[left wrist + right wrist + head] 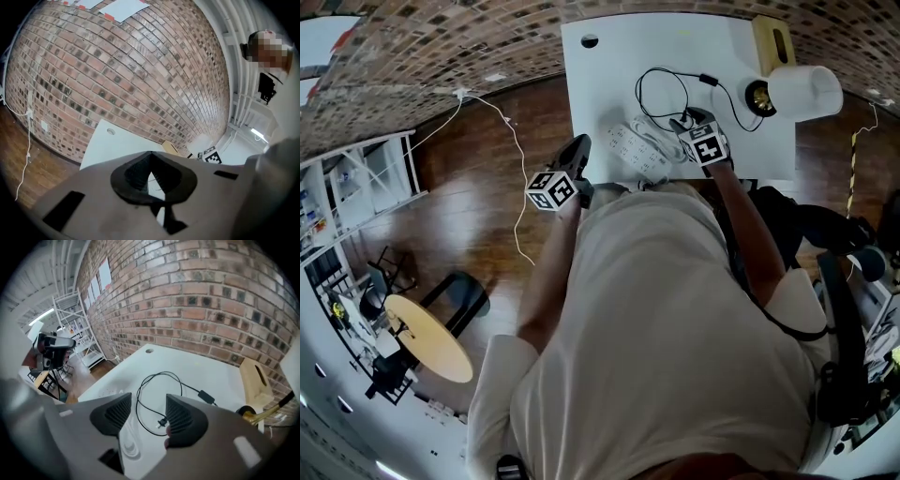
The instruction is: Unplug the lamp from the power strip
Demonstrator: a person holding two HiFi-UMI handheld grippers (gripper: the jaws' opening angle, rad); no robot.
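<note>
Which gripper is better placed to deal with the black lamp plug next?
Right, probably. The right gripper hangs open above the black plug, which lies loose on the white table beside the white power strip. The left gripper, jaws together, is at the table's edge, farther away.

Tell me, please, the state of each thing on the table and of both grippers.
lamp: unplugged
plug: pulled out, lying loose on the table
power strip: lying on the table, lamp's plug not in it
left gripper: shut, empty
right gripper: open, nothing held
</note>
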